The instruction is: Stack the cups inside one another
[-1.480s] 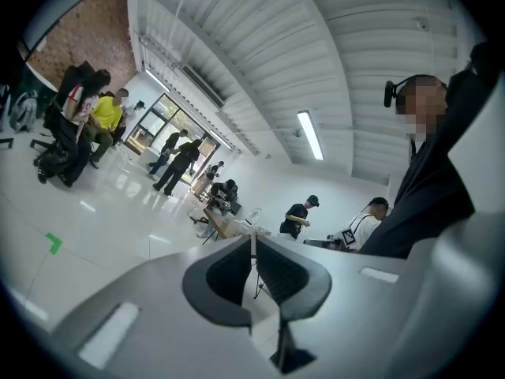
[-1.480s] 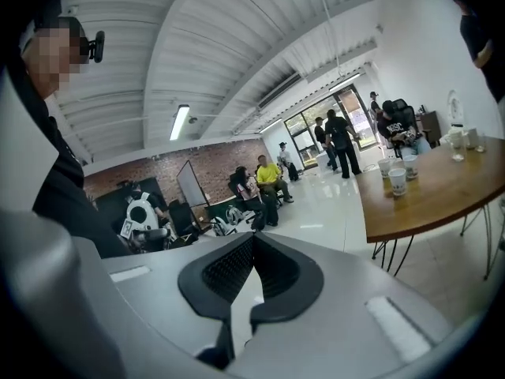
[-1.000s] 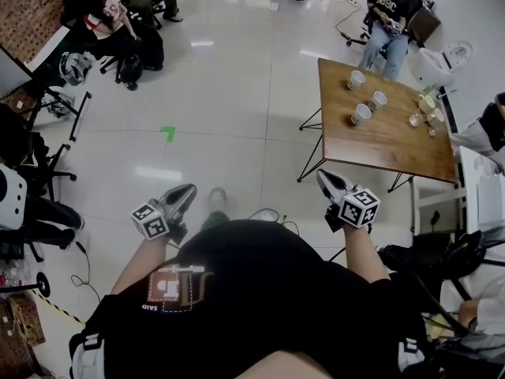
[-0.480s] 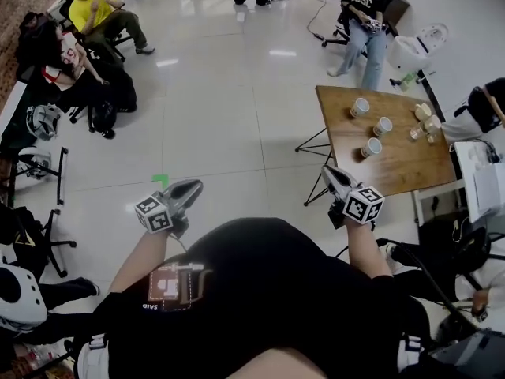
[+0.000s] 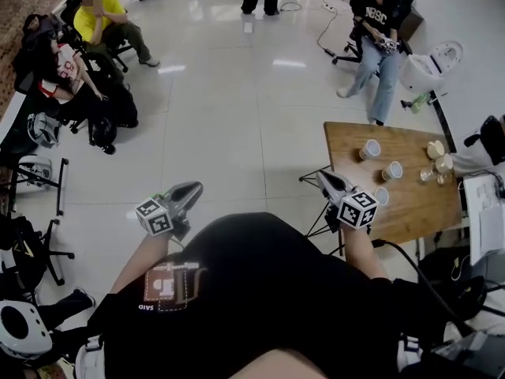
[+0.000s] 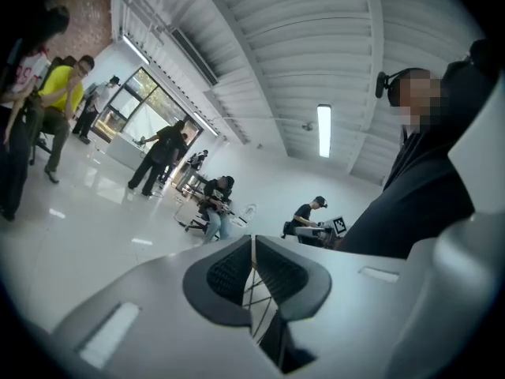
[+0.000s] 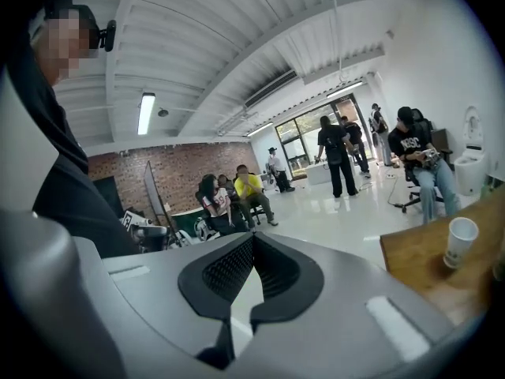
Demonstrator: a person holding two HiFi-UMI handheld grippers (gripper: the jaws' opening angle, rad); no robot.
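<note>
Three white paper cups stand apart on a wooden table (image 5: 410, 215) at the right: one at the back (image 5: 370, 149), one in the middle (image 5: 392, 170), and one (image 5: 382, 197) just beyond my right gripper's marker cube. My right gripper (image 5: 320, 177) is shut and empty, held over the floor at the table's near left corner. One cup (image 7: 459, 242) and the table edge (image 7: 414, 263) show at the right of the right gripper view, beyond the shut jaws (image 7: 253, 237). My left gripper (image 5: 192, 187) is also shut and empty, far left of the table over bare floor; its view shows its shut jaws (image 6: 252, 239) and no cups.
Small cups or jars (image 5: 439, 158) sit at the table's far right. A seated person (image 5: 379, 30) is just behind the table. More people sit on chairs at the left (image 5: 99, 30). Office chairs (image 5: 31, 251) and cables lie around; white equipment (image 5: 483, 219) stands right of the table.
The table and cups have come closer, sliding lower and rightwards in the head view. Both grippers stay shut and empty, held out in front.
</note>
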